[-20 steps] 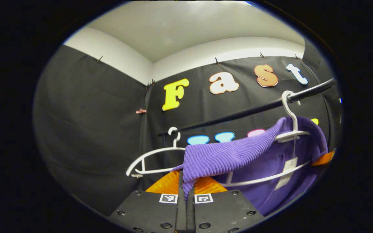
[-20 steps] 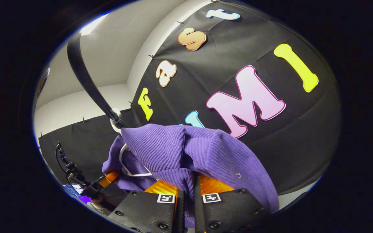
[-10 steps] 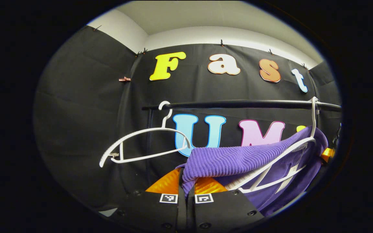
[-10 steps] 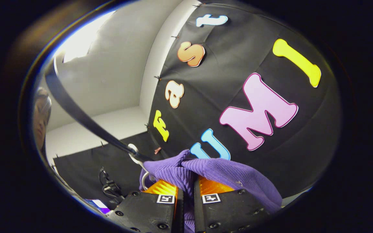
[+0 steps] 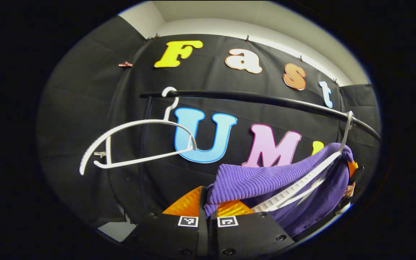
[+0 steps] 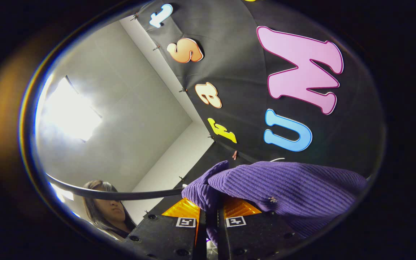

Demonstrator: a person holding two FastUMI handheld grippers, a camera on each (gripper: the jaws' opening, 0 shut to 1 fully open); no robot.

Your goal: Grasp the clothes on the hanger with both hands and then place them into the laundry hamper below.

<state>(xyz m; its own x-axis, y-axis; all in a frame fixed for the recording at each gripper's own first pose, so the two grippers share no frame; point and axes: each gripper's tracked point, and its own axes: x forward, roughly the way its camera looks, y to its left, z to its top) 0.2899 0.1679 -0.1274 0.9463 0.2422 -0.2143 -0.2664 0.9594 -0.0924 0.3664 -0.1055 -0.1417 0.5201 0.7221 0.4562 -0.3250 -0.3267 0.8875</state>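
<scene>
Your left tongs (image 5: 208, 213) are showing a dark, matte body with round screw heads along the lower edge and two small square black-and-white markers flanking the central slit. Your right tongs (image 6: 209, 216) are carrying the same dark plates, screws and paired square markers beside their slit.

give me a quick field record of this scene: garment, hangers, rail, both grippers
garment: purple knit top, partly pulled off its hanger
hanger with garment: white, tilted, hook on the rail at the right in the left gripper view
bare hanger: white, on the rail at the left
rail: black bar
left gripper: shut on the top's edge
right gripper: shut on a fold of the top
hamper: unseen
</scene>
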